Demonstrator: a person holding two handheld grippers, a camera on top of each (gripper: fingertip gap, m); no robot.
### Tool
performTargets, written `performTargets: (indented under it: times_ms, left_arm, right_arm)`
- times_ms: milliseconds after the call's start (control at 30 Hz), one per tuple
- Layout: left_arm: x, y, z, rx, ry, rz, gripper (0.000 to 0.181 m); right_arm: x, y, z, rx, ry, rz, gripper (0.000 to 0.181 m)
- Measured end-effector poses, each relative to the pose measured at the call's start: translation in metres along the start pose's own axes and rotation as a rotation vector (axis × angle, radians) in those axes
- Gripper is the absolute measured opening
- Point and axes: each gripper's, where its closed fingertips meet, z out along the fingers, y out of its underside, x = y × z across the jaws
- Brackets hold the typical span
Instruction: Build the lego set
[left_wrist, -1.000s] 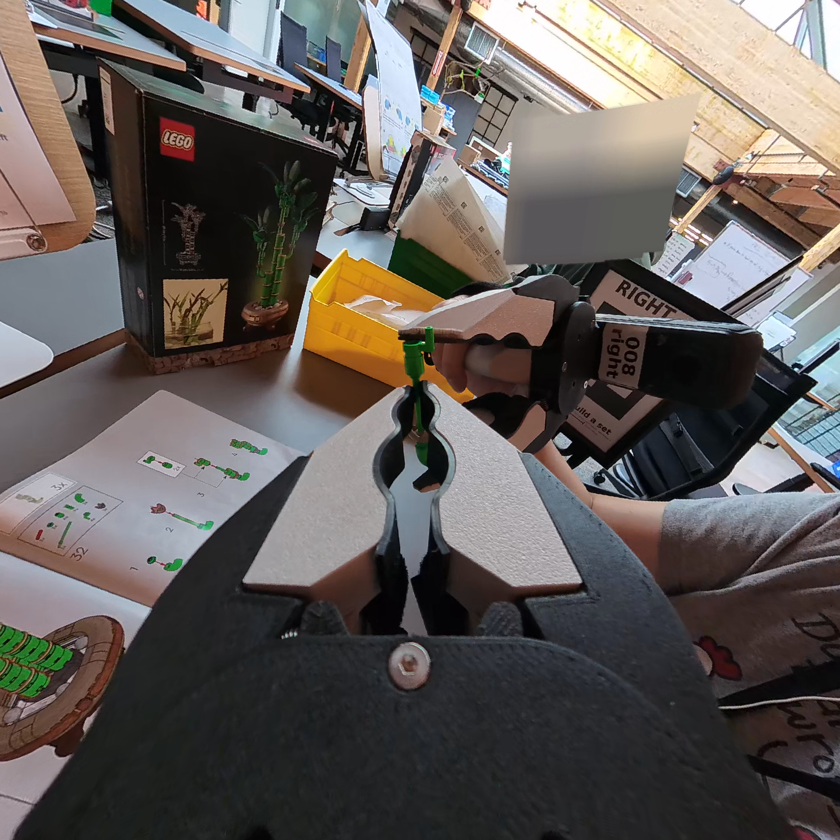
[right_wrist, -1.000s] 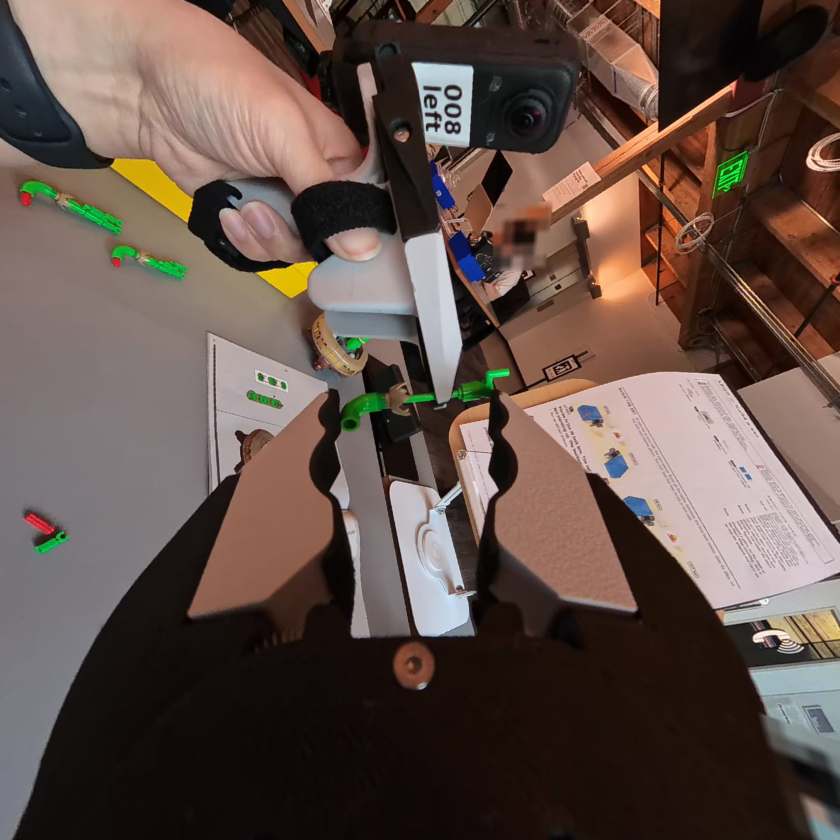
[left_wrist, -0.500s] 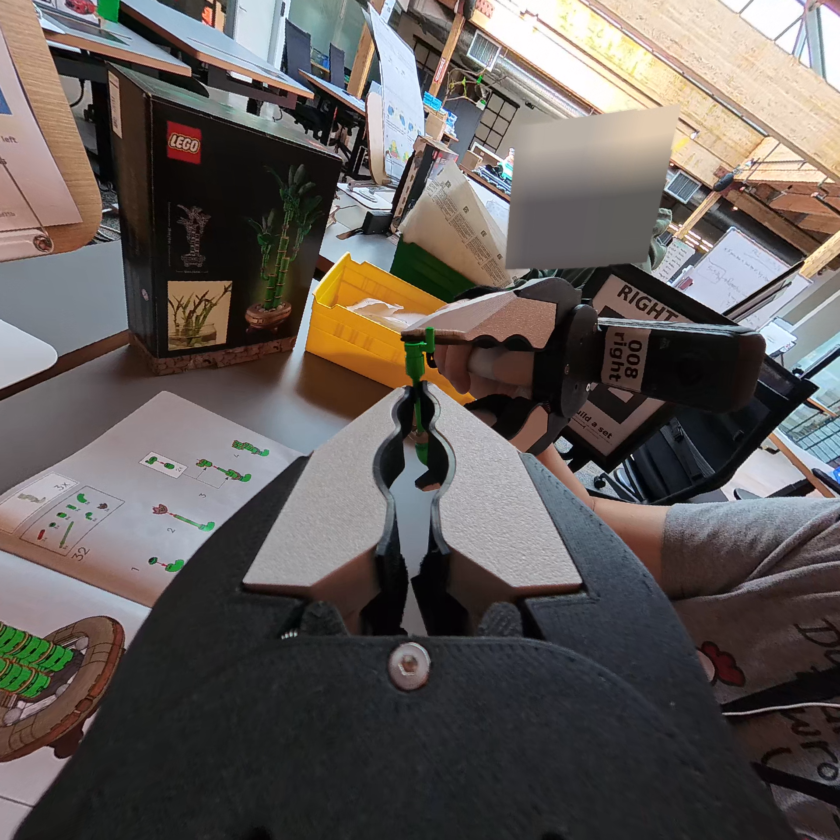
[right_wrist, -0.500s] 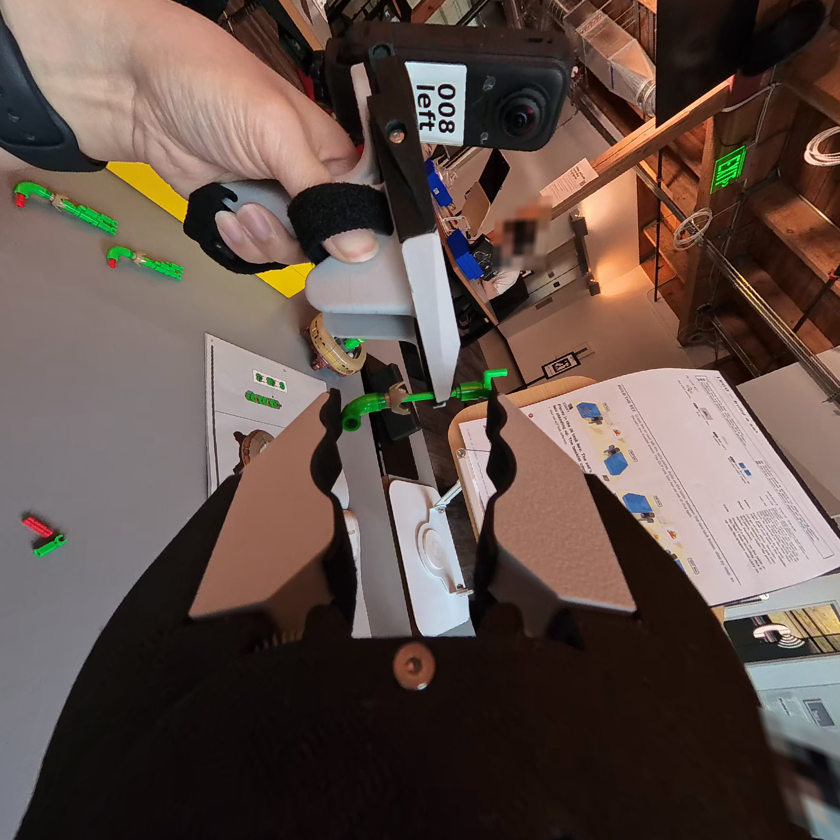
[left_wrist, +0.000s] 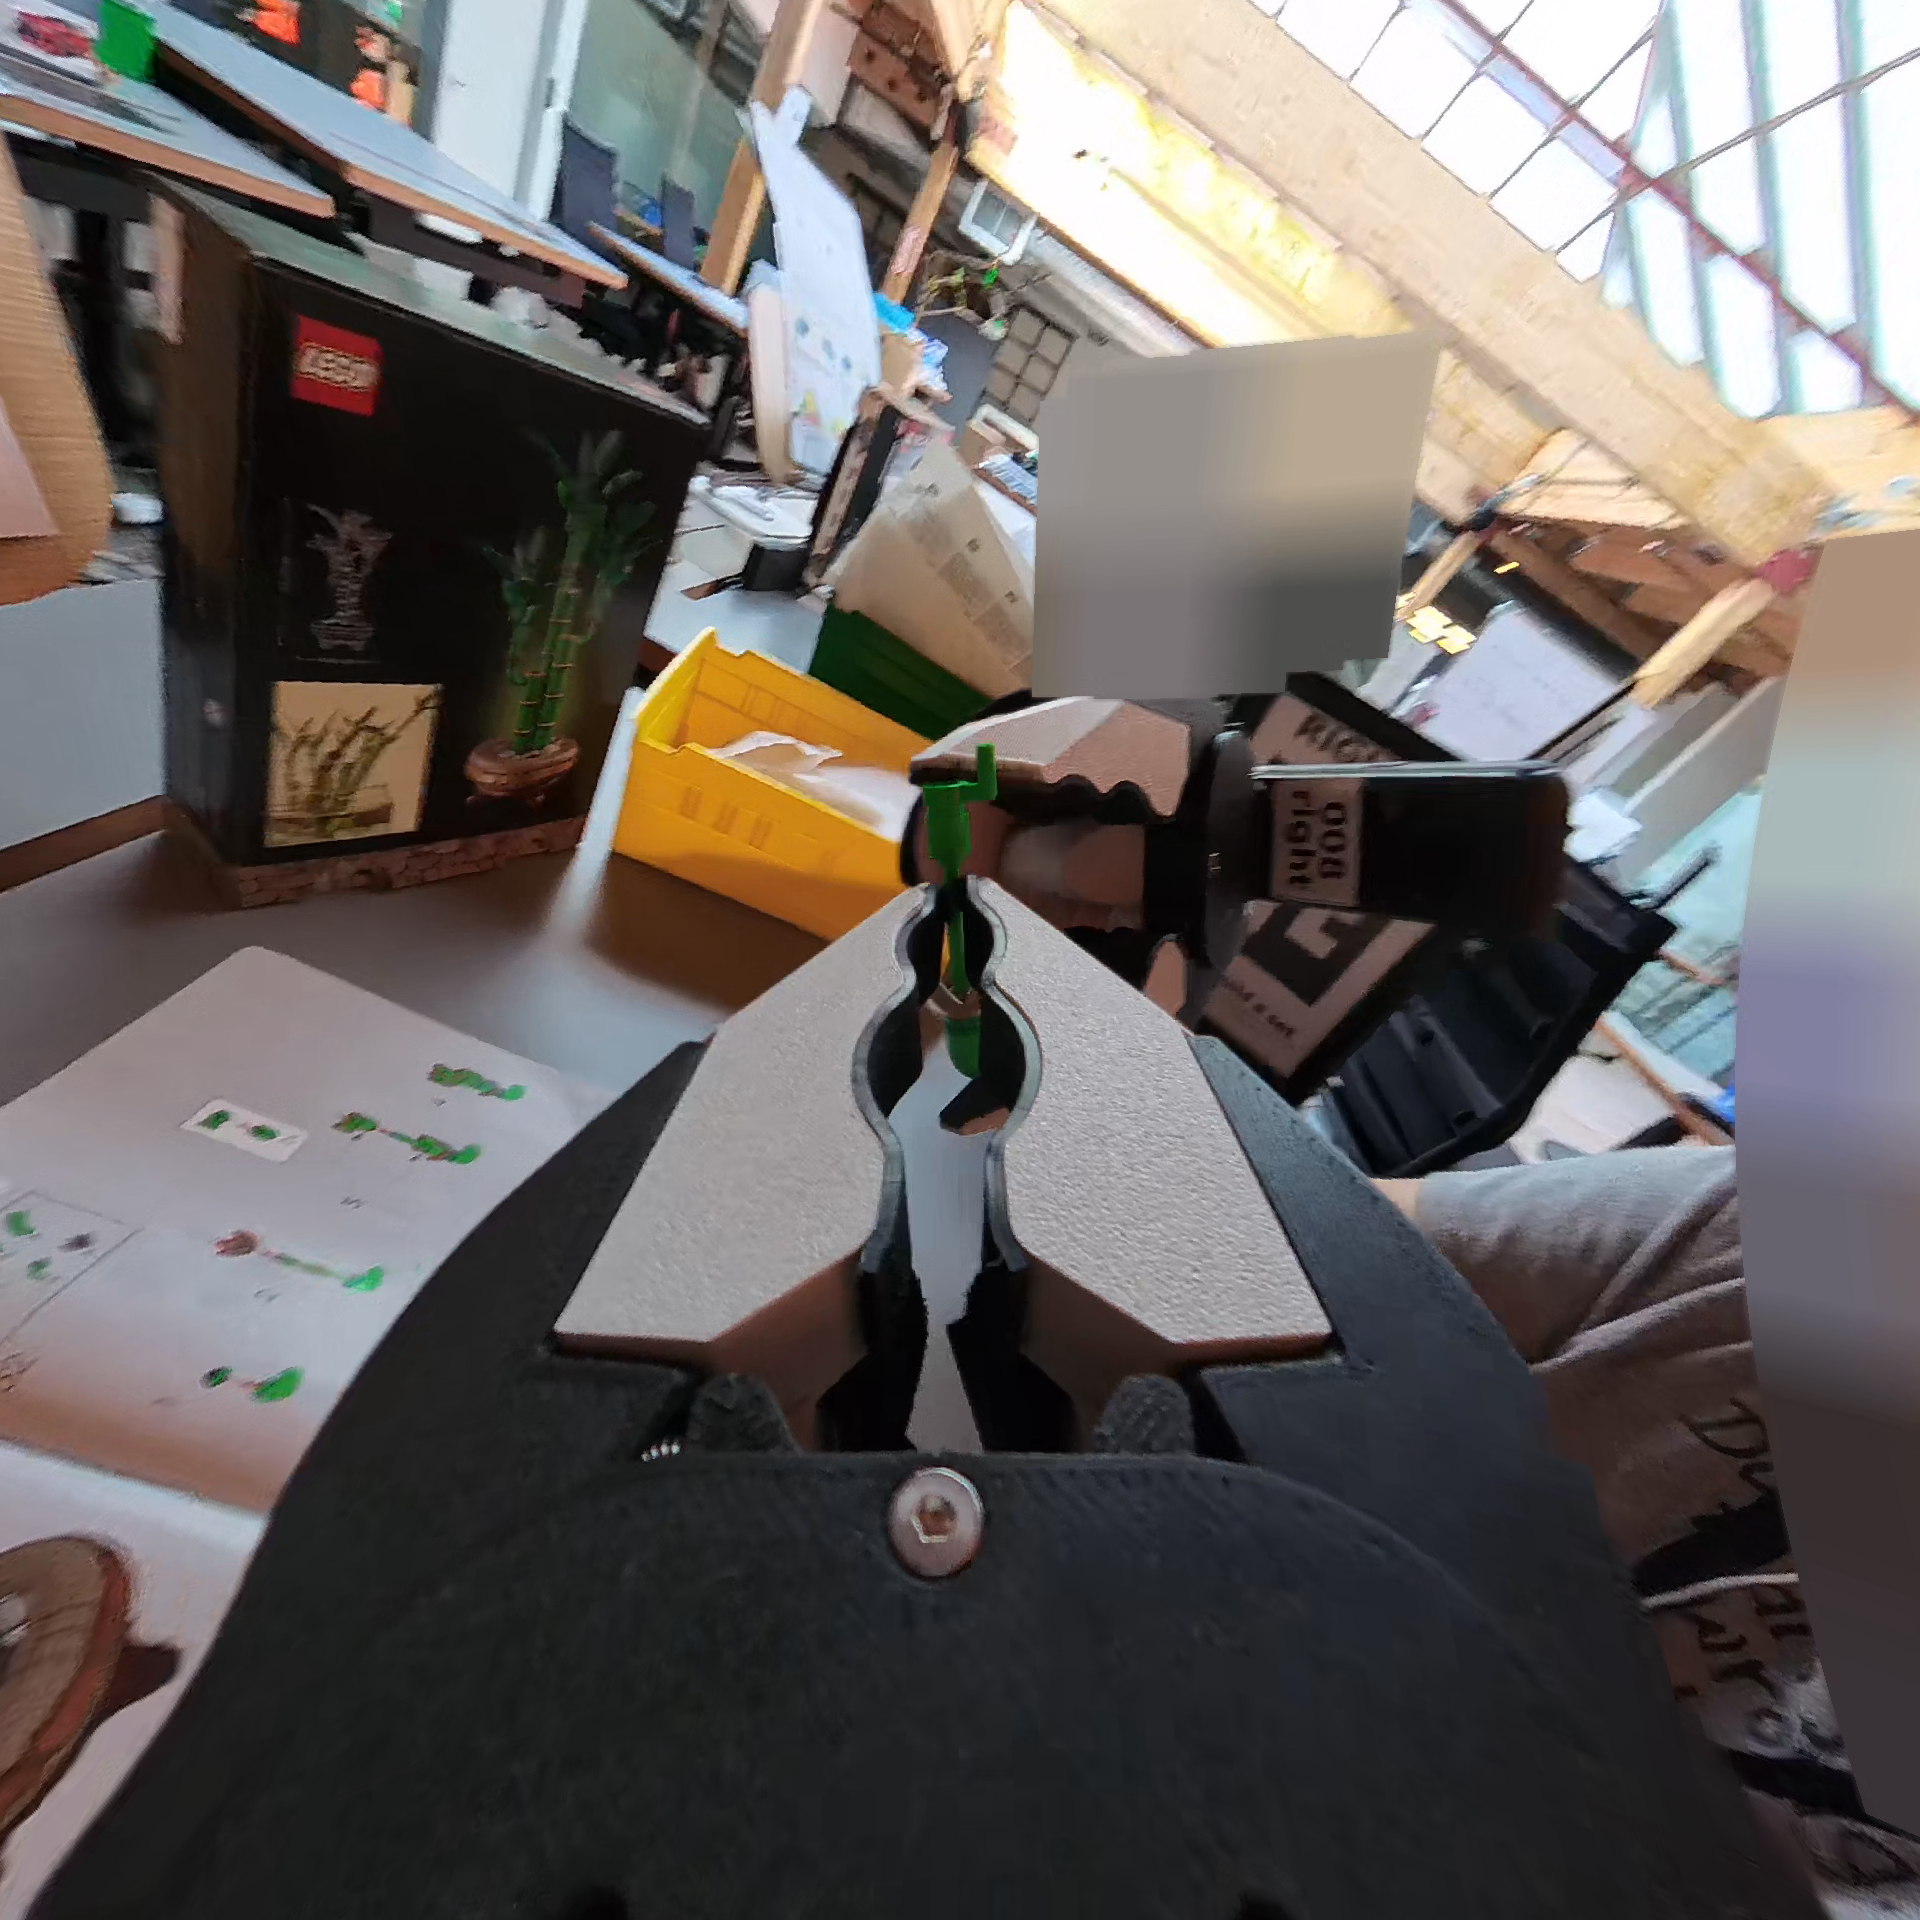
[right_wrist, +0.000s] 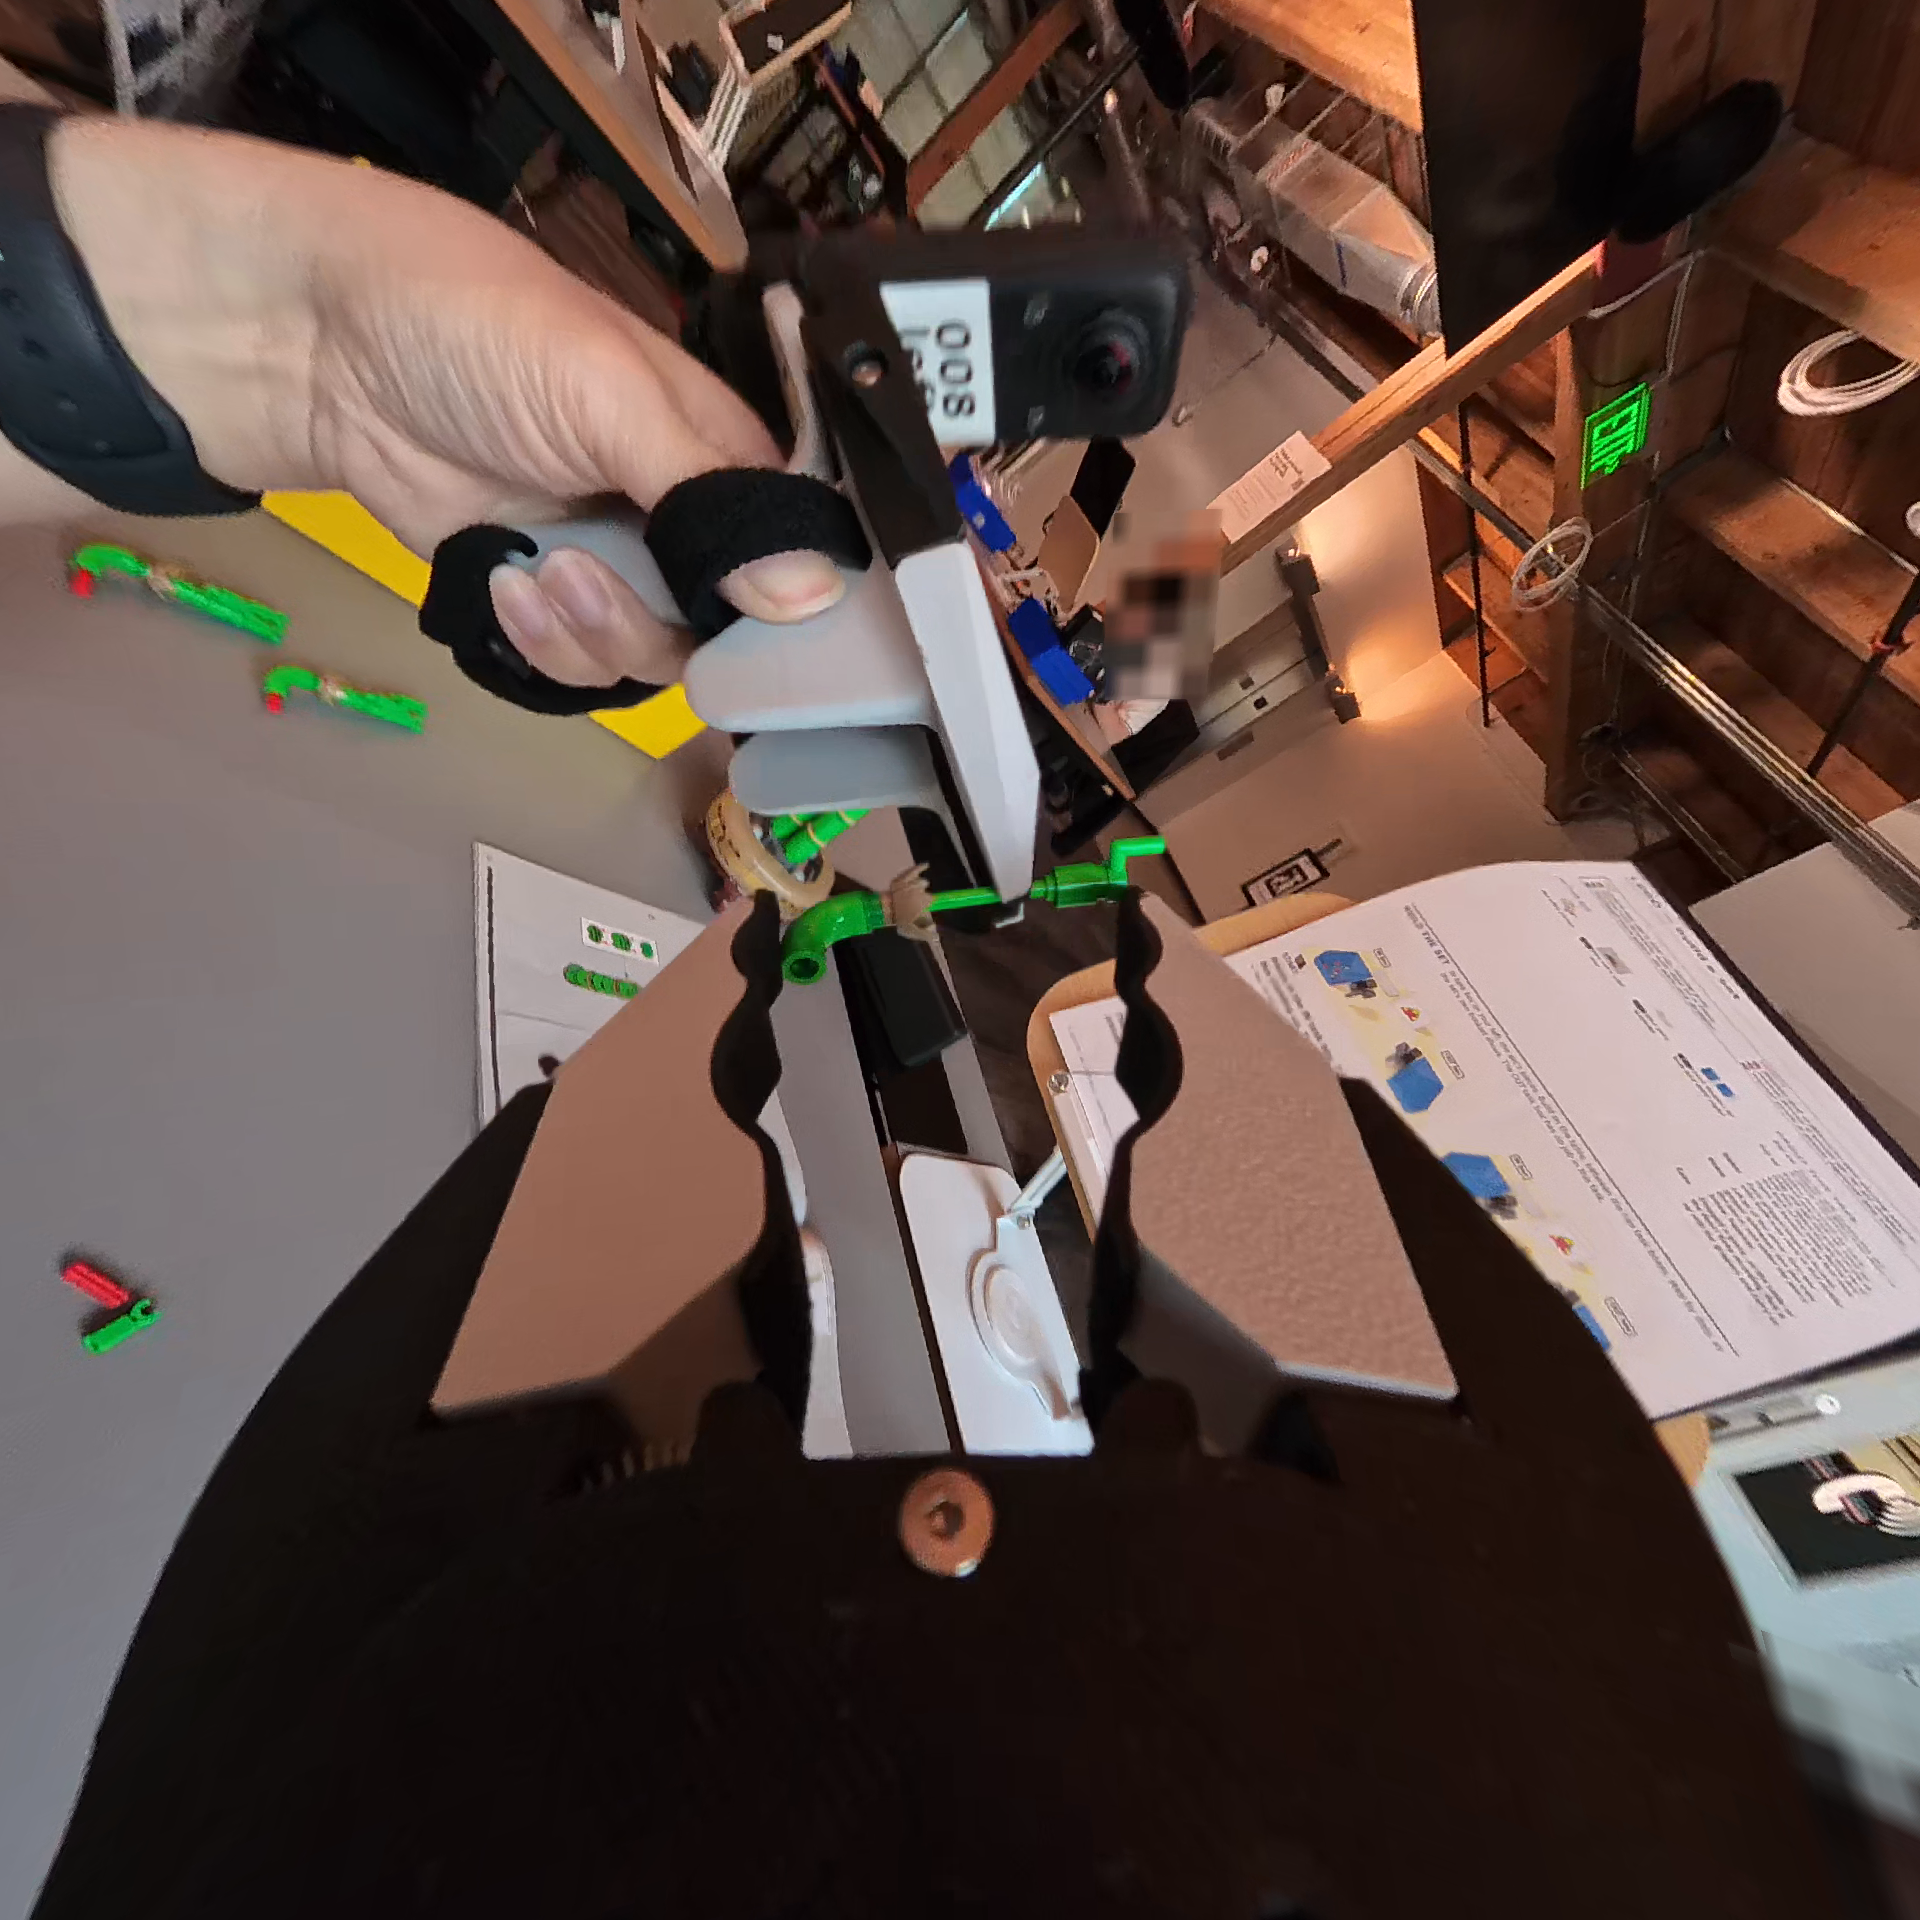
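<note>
Left gripper (left_wrist: 951, 914): fingers narrow, pinched on the thin middle of the green stem piece (right_wrist: 977, 899), held in the air above the tabletop (right_wrist: 260, 987), not resting on it.

Right gripper (right_wrist: 945, 935): fingers wide, holding nothing. In the left wrist view its upper finger (left_wrist: 1049, 743) looks to be at the stem's small crank-shaped tip; contact cannot be confirmed.

Key relation: in the right wrist view the stem's long axis runs crosswise to the right gripper's fingers and spans the gap just beyond their tips, elbow end by the left finger, crank tip by the right. The right gripper is the free one and the nearer to the tip; judged next move is a closing or pressing on that end.

Other parts: 2 finished green stems (right_wrist: 343, 696) toward the far left edge of the tabletop; 1 red pin with 1 small green piece (right_wrist: 109, 1304) near the left edge.

Writing: the set box (left_wrist: 416, 623) bears a red brand logo; both grippers carry white labels; the instruction booklet (left_wrist: 260, 1143) and a printed sheet (right_wrist: 1558, 1091) carry print. None transcribed.
</note>
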Motion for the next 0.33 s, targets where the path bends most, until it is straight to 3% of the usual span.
performTargets:
  times_ms: [100, 333]
  left_arm:
    - [0.012, -0.011, -0.005, 0.071, 0.126, -0.065, 0.019]
    - [0.014, -0.016, -0.011, 0.125, 0.207, -0.092, 0.024]
  right_arm:
    - [0.001, -0.005, -0.002, 0.032, -0.005, 0.021, 0.064]
    - [0.0, -0.024, -0.007, 0.125, -0.007, 0.021, 0.064]
